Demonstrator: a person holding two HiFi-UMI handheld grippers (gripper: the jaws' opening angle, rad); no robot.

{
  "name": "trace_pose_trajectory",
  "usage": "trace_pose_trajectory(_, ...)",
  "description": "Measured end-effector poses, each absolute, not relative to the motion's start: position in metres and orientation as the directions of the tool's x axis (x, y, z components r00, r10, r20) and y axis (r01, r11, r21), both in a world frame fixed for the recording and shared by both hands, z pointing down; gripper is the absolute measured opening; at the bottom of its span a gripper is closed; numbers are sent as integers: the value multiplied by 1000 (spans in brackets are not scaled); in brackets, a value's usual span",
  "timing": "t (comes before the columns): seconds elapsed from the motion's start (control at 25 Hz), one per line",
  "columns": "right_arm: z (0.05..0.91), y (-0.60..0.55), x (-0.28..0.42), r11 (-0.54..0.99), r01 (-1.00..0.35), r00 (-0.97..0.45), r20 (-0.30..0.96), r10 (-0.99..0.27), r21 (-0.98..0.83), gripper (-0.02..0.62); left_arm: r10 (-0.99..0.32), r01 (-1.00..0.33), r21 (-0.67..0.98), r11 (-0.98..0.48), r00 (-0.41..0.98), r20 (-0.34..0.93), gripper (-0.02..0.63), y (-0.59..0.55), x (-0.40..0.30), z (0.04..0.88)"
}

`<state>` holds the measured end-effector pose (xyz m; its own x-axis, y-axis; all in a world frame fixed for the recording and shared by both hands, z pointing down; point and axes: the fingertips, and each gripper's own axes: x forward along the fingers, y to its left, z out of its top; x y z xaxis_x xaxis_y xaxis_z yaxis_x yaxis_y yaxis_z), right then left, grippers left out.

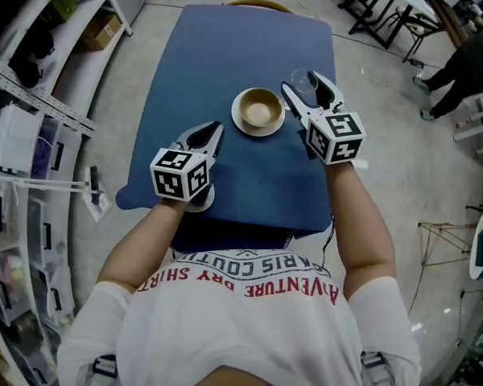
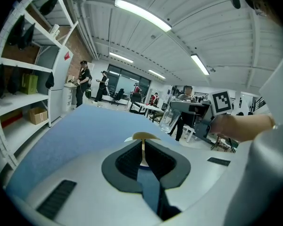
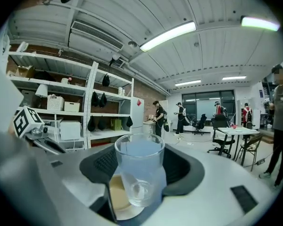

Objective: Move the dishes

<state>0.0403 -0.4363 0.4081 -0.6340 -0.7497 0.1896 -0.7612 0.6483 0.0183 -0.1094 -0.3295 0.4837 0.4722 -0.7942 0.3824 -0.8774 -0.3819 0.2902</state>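
Fingers (image 2: 126,163) nearly together over blue table (image 2: 80,128)

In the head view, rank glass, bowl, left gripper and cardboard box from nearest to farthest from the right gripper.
1. Glass, between the right gripper's jaws.
2. Bowl, just to its left.
3. Left gripper, farther left and lower.
4. Cardboard box, on the far-left shelf.

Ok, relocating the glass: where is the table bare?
Bare: the blue table's far half beyond the beige bowl, and its left side ahead of the left hand-held gripper. Crowded: right edge, with the right hand-held gripper holding the clear glass.
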Motion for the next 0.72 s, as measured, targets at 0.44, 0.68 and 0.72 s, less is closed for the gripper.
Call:
trace_pose_trajectory(0.44, 456, -443, 109, 544, -839, -521, 284, -805, 0, 287, -783, -871, 279, -405, 488, 385, 40, -335, -98, 481)
trace_pose_trajectory(0.68, 482, -441, 122, 519, -855, -496, 325, -805, -19, 287, -774, -868, 277, -411, 493, 397, 40, -336, -94, 482)
trace_pose_trajectory(0.72, 485, -441, 123, 518, -855, -494, 330, -804, -20, 287, -772, -868, 276, -412, 493, 400, 40, -336, -93, 483)
